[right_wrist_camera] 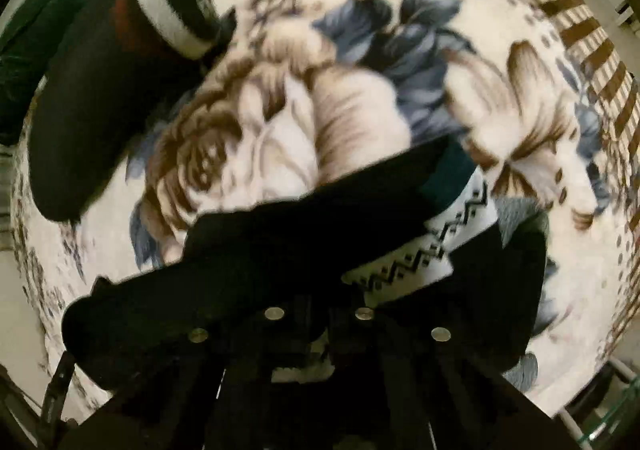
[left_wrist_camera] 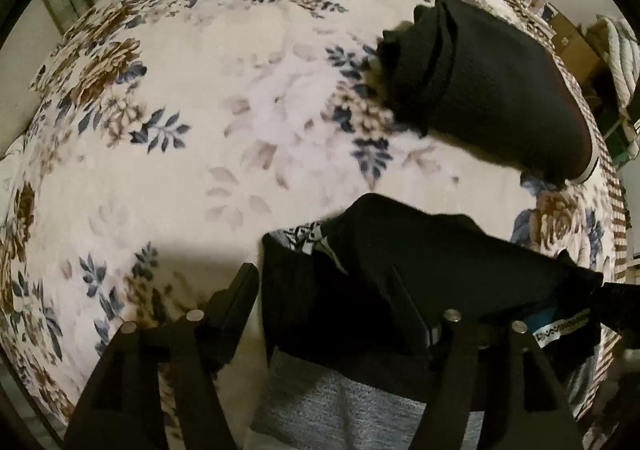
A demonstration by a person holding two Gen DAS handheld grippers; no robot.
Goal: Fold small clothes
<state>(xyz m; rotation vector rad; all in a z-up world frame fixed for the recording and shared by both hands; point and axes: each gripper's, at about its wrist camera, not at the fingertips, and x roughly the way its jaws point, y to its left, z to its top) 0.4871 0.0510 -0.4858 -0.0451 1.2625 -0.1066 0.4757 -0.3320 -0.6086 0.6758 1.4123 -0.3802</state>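
Left gripper [left_wrist_camera: 324, 290] spread wide, black sock [left_wrist_camera: 420, 270] draped over one finger, grey cloth [left_wrist_camera: 340, 406] beneath. Right gripper [right_wrist_camera: 320, 302] pinched tight on that same sock's patterned cuff [right_wrist_camera: 420, 250], just above the bed. Farther back, a second black sock [left_wrist_camera: 500, 90] lies on the floral blanket [left_wrist_camera: 200, 90].

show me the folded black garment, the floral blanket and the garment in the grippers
folded black garment [left_wrist_camera: 500, 90], left wrist view, its broad top face
floral blanket [left_wrist_camera: 180, 170], left wrist view, bare pale patch
held black garment [right_wrist_camera: 260, 250], right wrist view, its dark middle
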